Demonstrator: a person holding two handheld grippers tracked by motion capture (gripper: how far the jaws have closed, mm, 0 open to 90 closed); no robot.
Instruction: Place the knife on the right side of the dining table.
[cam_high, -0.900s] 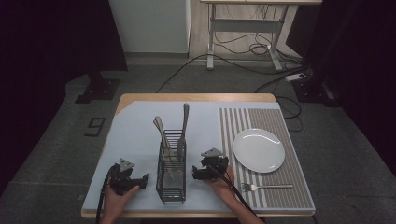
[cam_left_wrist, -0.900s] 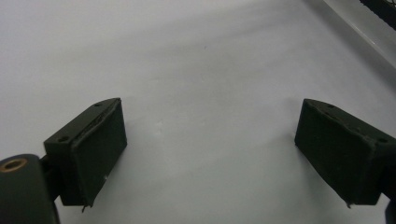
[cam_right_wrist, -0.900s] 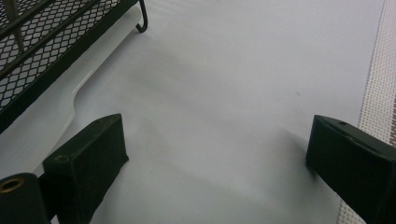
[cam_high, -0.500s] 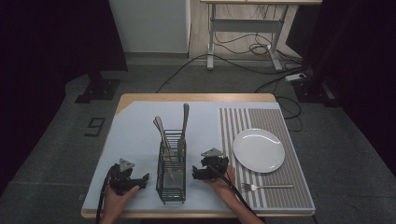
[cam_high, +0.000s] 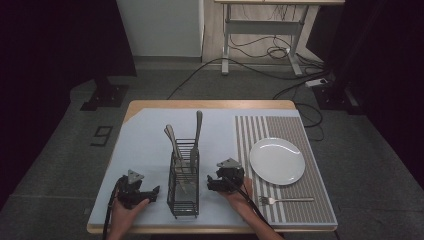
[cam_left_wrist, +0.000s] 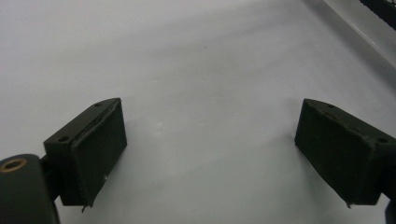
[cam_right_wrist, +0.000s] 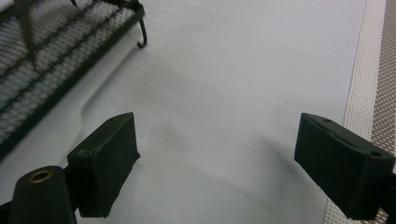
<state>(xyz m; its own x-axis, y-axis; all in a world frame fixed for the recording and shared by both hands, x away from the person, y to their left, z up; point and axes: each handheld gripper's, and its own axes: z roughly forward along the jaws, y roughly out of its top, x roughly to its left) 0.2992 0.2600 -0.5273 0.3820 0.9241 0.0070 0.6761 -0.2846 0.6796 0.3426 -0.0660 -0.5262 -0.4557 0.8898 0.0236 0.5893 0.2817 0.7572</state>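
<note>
A black wire cutlery caddy (cam_high: 183, 177) stands near the table's front edge with several pieces of silver cutlery (cam_high: 196, 135) upright in it. My left gripper (cam_high: 150, 192) rests on the pale mat to the caddy's left, jaws wide open over bare mat (cam_left_wrist: 210, 140). My right gripper (cam_high: 214, 181) rests just right of the caddy, also open with nothing between its jaws; the caddy's base (cam_right_wrist: 56, 74) shows at the upper left of the right gripper view. A white plate (cam_high: 277, 161) lies on the striped placemat (cam_high: 290, 205), and a fork (cam_high: 286, 200) lies in front of it.
The pale blue mat (cam_high: 145, 145) covers the table's left and middle. The striped placemat's edge (cam_right_wrist: 369, 93) runs along the right of the right gripper view. Beyond the table are a dark floor, cables (cam_high: 260, 50) and a desk frame (cam_high: 260, 30).
</note>
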